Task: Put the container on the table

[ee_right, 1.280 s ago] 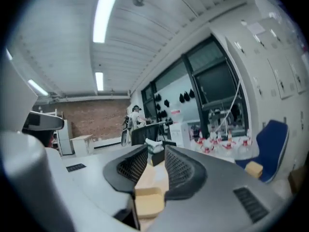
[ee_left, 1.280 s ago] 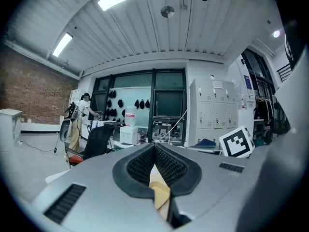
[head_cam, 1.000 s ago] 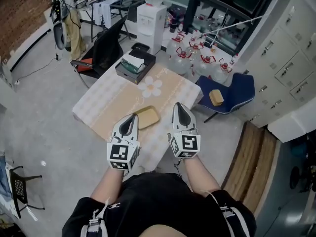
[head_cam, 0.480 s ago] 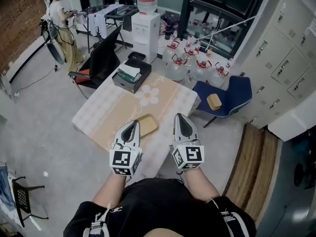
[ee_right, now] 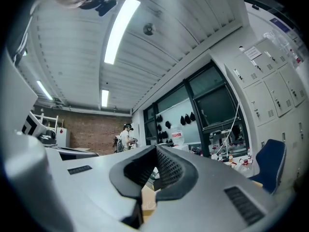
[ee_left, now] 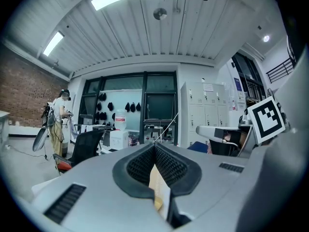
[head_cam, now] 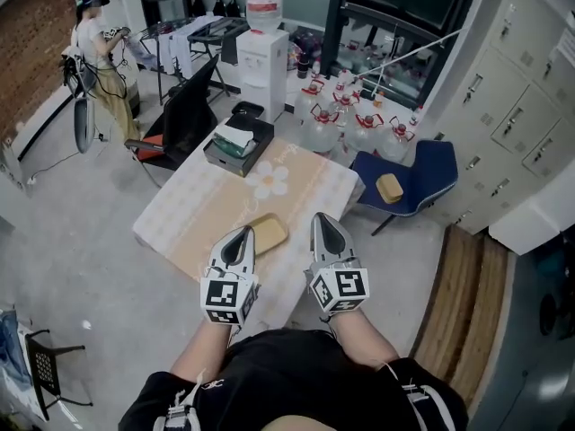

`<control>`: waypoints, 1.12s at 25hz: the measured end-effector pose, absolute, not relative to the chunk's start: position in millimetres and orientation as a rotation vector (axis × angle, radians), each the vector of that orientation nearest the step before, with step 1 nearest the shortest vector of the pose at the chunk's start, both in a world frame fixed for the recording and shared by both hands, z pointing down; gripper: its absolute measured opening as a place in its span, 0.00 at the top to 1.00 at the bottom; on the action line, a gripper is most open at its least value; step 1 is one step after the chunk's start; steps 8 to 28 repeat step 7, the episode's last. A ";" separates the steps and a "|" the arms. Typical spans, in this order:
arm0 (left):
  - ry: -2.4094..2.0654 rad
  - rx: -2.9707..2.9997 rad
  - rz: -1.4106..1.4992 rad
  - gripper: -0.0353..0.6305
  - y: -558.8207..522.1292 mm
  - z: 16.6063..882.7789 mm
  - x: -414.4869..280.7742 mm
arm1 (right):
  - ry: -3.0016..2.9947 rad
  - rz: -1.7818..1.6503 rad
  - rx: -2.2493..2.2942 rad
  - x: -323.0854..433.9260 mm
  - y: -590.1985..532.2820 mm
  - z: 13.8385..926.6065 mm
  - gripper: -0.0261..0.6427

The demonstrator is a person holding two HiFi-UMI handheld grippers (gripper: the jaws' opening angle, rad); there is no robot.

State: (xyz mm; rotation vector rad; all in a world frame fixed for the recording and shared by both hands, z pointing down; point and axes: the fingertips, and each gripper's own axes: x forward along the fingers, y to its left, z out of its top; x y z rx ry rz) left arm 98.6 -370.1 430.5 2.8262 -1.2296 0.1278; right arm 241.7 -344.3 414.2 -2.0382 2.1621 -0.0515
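On the tabletop [head_cam: 189, 206] lies a yellow container [head_cam: 268, 233]; a black box [head_cam: 216, 154] there holds white things; my left gripper [head_cam: 240, 239] and right gripper [head_cam: 326, 224] have jaws pressed together.

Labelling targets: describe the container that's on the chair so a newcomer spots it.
Right of the cloth-covered table, in front of the water jugs, stands a blue chair. The small yellow container lies on its seat. A second container, also yellow, lies on the table; only this one rests on blue.
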 end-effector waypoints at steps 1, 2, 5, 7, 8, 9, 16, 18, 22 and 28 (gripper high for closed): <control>-1.230 2.825 0.126 0.93 -370.3 430.1 98.0 | 2.161 -0.047 -2.045 241.8 -344.7 414.5 0.94; -1.232 2.825 0.122 0.93 -370.6 429.5 97.1 | 2.161 -0.038 -2.052 241.6 -345.3 414.7 0.94; -1.236 2.828 0.113 0.93 -372.8 428.2 94.6 | 2.157 -0.018 -2.061 240.6 -348.5 414.3 0.94; -1.237 2.832 0.108 0.93 -374.8 428.0 93.5 | 2.151 -0.016 -2.064 241.3 -350.3 414.1 0.94; -1.237 2.832 0.108 0.93 -374.8 428.0 93.5 | 2.151 -0.016 -2.064 241.3 -350.3 414.1 0.94; -1.237 2.832 0.108 0.93 -374.8 428.0 93.5 | 2.151 -0.016 -2.064 241.3 -350.3 414.1 0.94; -1.237 2.832 0.108 0.93 -374.8 428.0 93.5 | 2.151 -0.016 -2.064 241.3 -350.3 414.1 0.94; -1.237 2.832 0.108 0.93 -374.8 428.0 93.5 | 2.151 -0.016 -2.064 241.3 -350.3 414.1 0.94; -1.237 2.832 0.108 0.93 -374.8 428.0 93.5 | 2.151 -0.016 -2.064 241.3 -350.3 414.1 0.94; -1.237 2.832 0.108 0.93 -374.8 428.0 93.5 | 2.151 -0.016 -2.064 241.3 -350.3 414.1 0.94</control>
